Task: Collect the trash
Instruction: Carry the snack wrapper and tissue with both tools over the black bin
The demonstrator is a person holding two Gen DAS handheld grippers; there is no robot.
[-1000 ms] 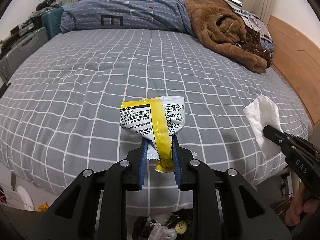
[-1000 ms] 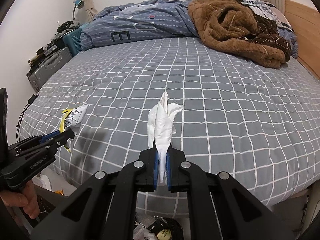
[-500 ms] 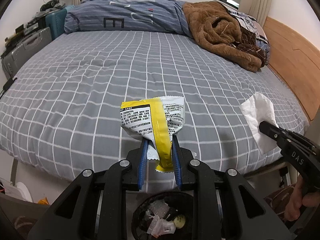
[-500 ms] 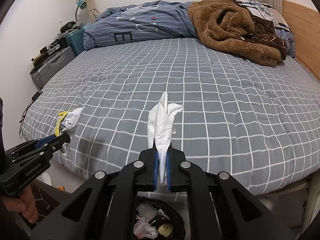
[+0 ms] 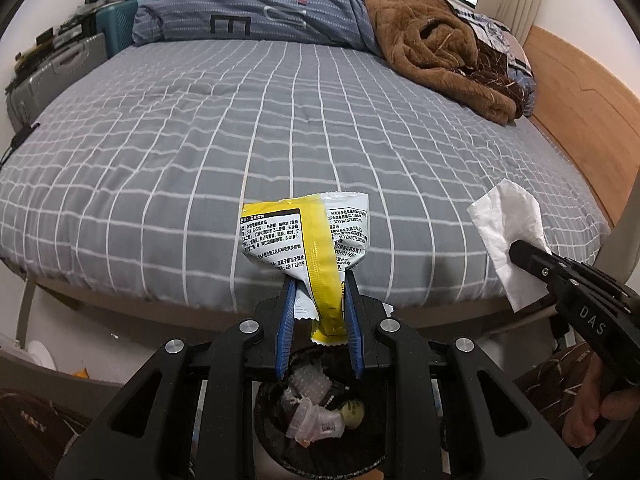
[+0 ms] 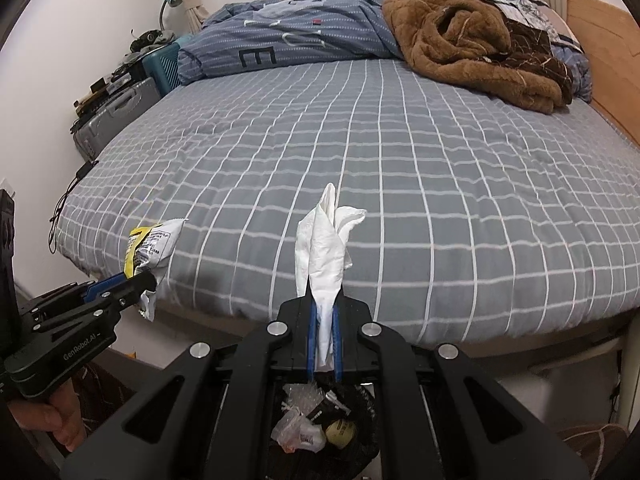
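My left gripper (image 5: 318,280) is shut on a yellow and white snack wrapper (image 5: 304,236), held off the bed's front edge above a black trash bin (image 5: 316,412). The wrapper also shows in the right wrist view (image 6: 150,246), in the left gripper (image 6: 148,278). My right gripper (image 6: 324,304) is shut on a crumpled white tissue (image 6: 326,248). The tissue also shows in the left wrist view (image 5: 508,232), in the right gripper (image 5: 516,250). The bin (image 6: 320,424) lies below both grippers and holds several pieces of trash.
A bed with a grey checked cover (image 5: 240,120) fills the view. A blue duvet (image 5: 256,12) and a brown blanket (image 5: 436,40) lie at its far end. Suitcases (image 5: 52,76) stand at the left. A wooden headboard (image 5: 580,96) is at the right.
Both grippers have drawn back from the bed and risen with their loads. The trash bin has come into fuller view beneath them.
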